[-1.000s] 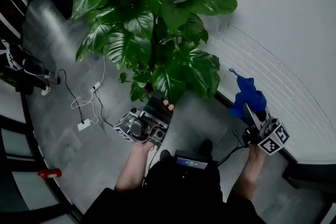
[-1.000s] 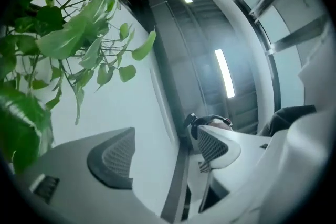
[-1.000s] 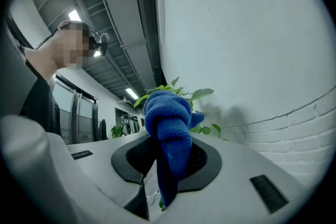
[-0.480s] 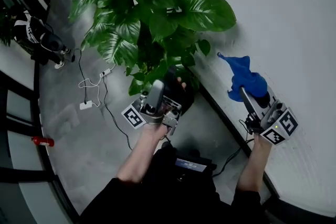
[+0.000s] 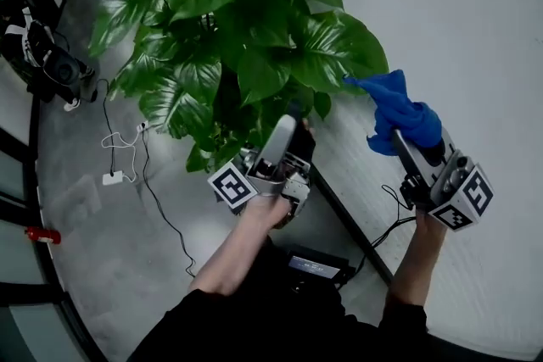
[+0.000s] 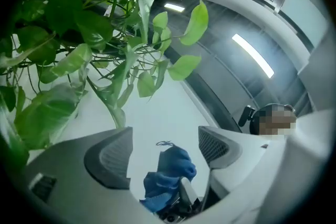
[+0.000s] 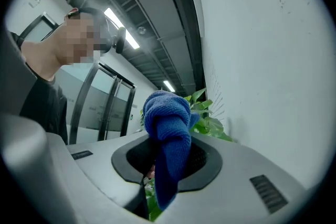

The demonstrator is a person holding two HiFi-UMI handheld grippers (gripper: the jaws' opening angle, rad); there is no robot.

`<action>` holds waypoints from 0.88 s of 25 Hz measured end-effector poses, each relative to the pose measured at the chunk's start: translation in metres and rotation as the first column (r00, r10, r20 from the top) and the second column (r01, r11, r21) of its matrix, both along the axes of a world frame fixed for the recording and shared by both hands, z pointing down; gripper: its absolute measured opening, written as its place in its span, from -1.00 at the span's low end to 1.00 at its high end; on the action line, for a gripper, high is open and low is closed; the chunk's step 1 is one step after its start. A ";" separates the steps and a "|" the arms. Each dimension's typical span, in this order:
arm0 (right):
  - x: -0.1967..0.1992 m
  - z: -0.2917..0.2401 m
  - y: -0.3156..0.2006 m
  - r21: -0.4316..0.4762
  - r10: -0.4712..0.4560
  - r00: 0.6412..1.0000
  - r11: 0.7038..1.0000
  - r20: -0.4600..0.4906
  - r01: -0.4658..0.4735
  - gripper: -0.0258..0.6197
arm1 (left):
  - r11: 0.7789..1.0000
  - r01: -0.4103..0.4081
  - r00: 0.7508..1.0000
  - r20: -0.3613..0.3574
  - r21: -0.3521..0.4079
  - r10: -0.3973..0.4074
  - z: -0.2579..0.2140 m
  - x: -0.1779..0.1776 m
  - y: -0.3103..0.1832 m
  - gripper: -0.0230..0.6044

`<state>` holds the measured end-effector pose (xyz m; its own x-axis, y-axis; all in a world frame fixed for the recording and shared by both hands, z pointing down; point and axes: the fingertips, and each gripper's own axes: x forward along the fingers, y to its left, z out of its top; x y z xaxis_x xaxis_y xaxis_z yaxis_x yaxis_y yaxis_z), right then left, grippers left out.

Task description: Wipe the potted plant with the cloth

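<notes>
Plant: I see a broad-leaved green potted plant (image 5: pixel 246 38) on the grey floor (image 5: pixel 85 216), beside the white wall (image 5: pixel 475 21).
Left tool: my left tool (image 6: pixel 164 145) gapes wide and empty, under the leaves.
Cloth: the crumpled blue cloth (image 5: pixel 400 113) has its tip at a right-hand leaf.
Right tool: my right tool (image 7: pixel 168 157) is clamped on it.

Soft, even light fills the head view, leaving the wall (image 5: pixel 475 30) bright, the floor (image 5: pixel 85 242) dim and grey, and a pale sheen on the leaves (image 5: pixel 322 38). Both gripper views bulge like a fisheye, with black corners and bent lines at the rim; strip lights (image 6: pixel 252 54) glare above and right of the left jaws. The cloth (image 7: pixel 168 134) between the right jaws is sharp, while the jaw shells nearest the lens are soft.
</notes>
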<state>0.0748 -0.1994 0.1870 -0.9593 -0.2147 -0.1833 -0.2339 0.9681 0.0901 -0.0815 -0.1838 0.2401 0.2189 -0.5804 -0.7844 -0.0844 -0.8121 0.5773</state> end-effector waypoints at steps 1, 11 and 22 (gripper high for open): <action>-0.005 -0.005 -0.007 0.014 0.007 1.000 1.000 -0.008 -0.007 -0.59 | 1.000 -0.003 1.000 0.001 -0.014 0.003 0.001 -0.002 -0.009 0.34; -0.077 -0.058 -0.064 0.201 0.074 0.978 0.979 -0.197 -0.033 -0.59 | 0.997 -0.019 0.999 -0.027 -0.075 0.017 0.011 -0.012 -0.059 0.35; -0.179 0.052 -0.132 0.160 -0.065 0.663 0.949 -0.746 0.273 -0.59 | 0.994 0.094 0.983 -0.163 0.047 -0.085 0.013 -0.017 -0.098 0.41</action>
